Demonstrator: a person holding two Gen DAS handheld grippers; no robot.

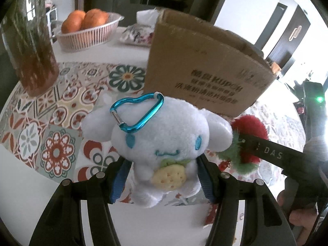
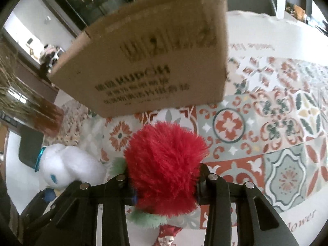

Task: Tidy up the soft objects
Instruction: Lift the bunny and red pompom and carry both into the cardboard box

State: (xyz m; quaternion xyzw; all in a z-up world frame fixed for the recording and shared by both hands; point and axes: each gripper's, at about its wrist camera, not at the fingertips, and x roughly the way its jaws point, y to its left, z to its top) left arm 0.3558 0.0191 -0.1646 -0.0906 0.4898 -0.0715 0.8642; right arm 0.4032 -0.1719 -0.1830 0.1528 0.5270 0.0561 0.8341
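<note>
Left hand-held gripper [image 1: 164,176] clamps the white plush dog [image 1: 162,143] – blue carabiner [image 1: 137,113] on its head. Right hand-held gripper [image 2: 164,184] grips the red fuzzy plush [image 2: 164,168]; finger reads "DAS". Both held above the tabletop [image 2: 266,123], before the cardboard box [image 2: 147,61] – print blurred.

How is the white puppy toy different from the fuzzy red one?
The white puppy plush has short smooth fur, a face and a blue carabiner; the red pompom plush is long-haired, faceless, with green fringe. The left gripper holds the puppy, the right gripper the pompom. Both are soft.
</note>
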